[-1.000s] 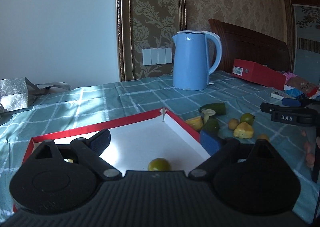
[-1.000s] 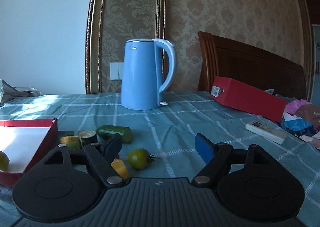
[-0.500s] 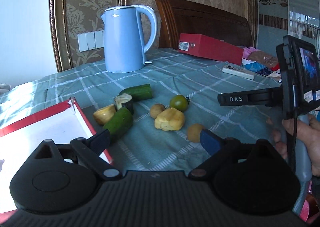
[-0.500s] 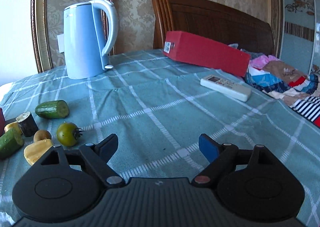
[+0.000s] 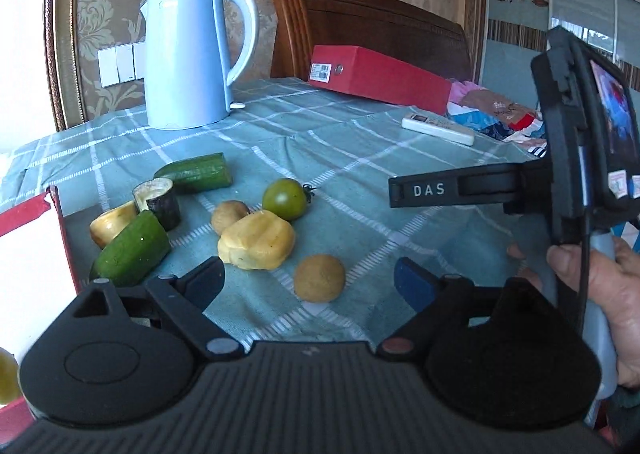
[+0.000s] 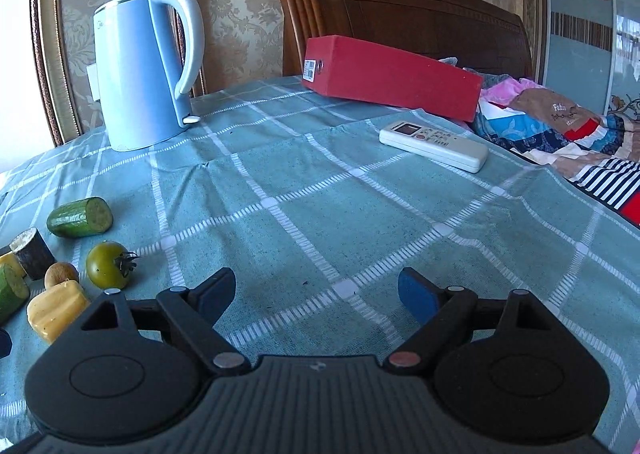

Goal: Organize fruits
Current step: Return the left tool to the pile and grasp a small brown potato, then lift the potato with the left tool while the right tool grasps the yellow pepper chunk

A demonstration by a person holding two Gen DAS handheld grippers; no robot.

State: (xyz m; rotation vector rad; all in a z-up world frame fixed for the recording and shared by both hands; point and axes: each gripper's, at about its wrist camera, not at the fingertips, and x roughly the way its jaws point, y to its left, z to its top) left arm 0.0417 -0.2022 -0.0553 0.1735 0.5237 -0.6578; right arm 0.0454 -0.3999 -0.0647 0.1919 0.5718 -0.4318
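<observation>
In the left wrist view my open, empty left gripper (image 5: pixel 312 280) hovers just before a small brown round fruit (image 5: pixel 319 278). Beyond lie a yellow chunk (image 5: pixel 258 240), a second brown fruit (image 5: pixel 229 215), a green tomato (image 5: pixel 285 199), cucumber pieces (image 5: pixel 132 248) (image 5: pixel 196 173), a dark-skinned piece (image 5: pixel 157 201) and a yellow piece (image 5: pixel 112 222). The red-edged white box (image 5: pixel 60 230) is at the left with a green fruit (image 5: pixel 7 374) inside. My right gripper (image 6: pixel 316 294) is open and empty over bare cloth; the tomato (image 6: pixel 106 264) is to its left. It shows at the right of the left wrist view (image 5: pixel 472 190).
A blue kettle (image 5: pixel 188 54) stands at the back. A long red box (image 6: pixel 392 76) and a white remote (image 6: pixel 434 144) lie at the back right. Colourful clothes (image 6: pixel 560 134) are piled past the table's right edge. A wooden chair back (image 6: pixel 400 14) is behind.
The left gripper has swung right from over the white box to the loose fruits. The right gripper has also turned right, away from the fruits. Both stayed open.
</observation>
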